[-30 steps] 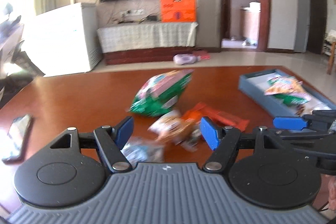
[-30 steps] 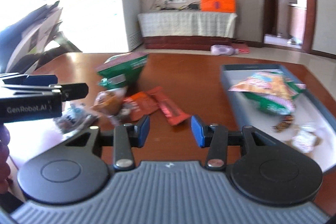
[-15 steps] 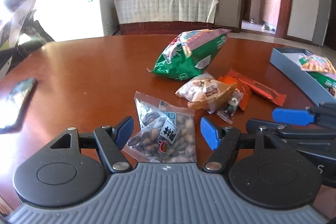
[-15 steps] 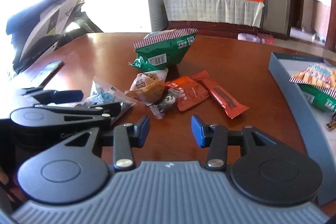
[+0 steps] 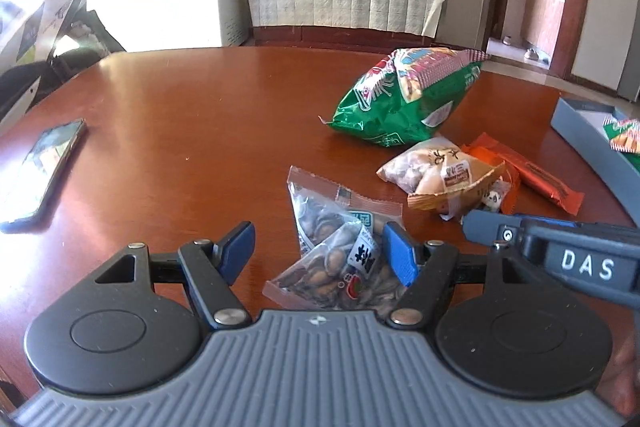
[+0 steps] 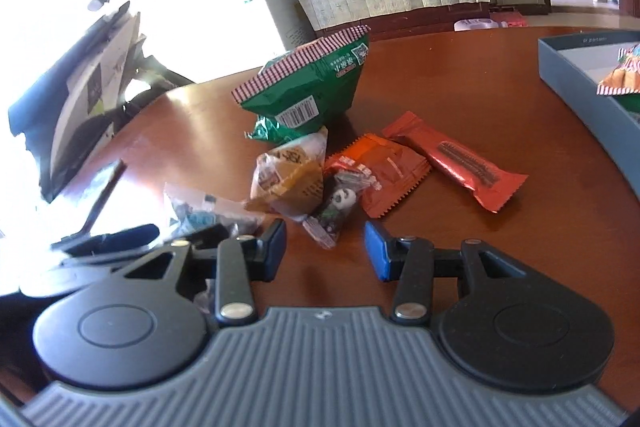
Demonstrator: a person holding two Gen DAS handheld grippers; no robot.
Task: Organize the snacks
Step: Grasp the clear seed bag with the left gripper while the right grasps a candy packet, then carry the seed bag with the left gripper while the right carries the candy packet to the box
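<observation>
A: What lies at the far left of the wooden table (image 5: 208,115)?

B: A phone (image 5: 42,171), flat by the edge. Right of it, the left gripper (image 5: 320,251) hangs low over the wood with its blue pads spread wide. A clear packet of seeds (image 5: 340,255) lies between them, closer to the right pad. I can't tell whether that pad touches it; the left pad is well clear.

A: And past that?

B: A tan nut pouch (image 5: 440,173) leans against a big green bag (image 5: 404,103), which stands behind it. A small panda candy (image 6: 338,207) and a flat orange sachet (image 6: 380,173) sit just beside the pouch, then a long red bar (image 6: 460,163).

A: Where is the right gripper (image 6: 324,251)?

B: Just in front of the panda candy, jaws parted about halfway, nothing between them but bare wood.

A: And the far right?

B: A blue-grey tray (image 6: 576,83) near the table edge, with another snack bag (image 6: 620,77) inside it.
</observation>
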